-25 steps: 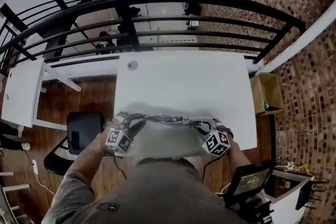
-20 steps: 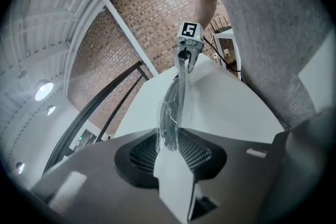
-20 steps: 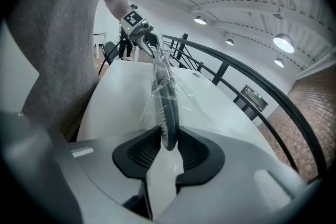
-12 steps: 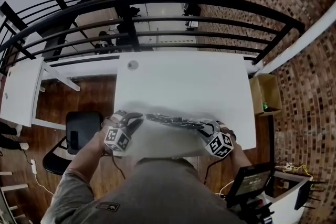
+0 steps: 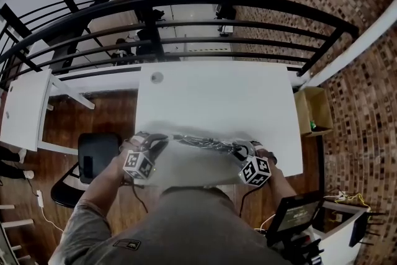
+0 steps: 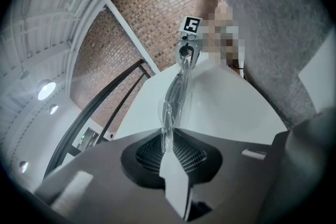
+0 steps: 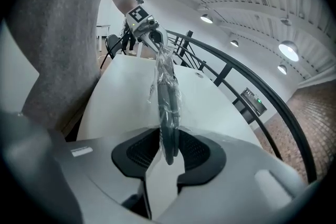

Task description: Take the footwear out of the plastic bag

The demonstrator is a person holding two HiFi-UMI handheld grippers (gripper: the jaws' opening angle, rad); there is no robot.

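A clear plastic bag (image 5: 208, 144) with dark, flat footwear (image 5: 197, 142) inside hangs stretched between my two grippers, just above the near edge of the white table (image 5: 217, 96). My left gripper (image 6: 167, 147) has just been closing and is pinched on the bag's thin plastic edge (image 6: 176, 97). My right gripper (image 7: 168, 149) is shut on the bag's other end, with the dark footwear (image 7: 168, 107) between its pads through the plastic. Each gripper shows at the far end of the bag in the other's view: the right gripper (image 6: 186, 50) and the left gripper (image 7: 149, 34).
A black railing (image 5: 186, 0) runs beyond the table's far side. An open cardboard box (image 5: 314, 110) sits on the floor to the right, a black chair (image 5: 96, 155) to the left, and a screen (image 5: 298, 211) at the lower right. A brick wall rises on the right.
The bag's right end has dropped slightly, so the bag slants a little between the grippers. Both hands have barely moved.
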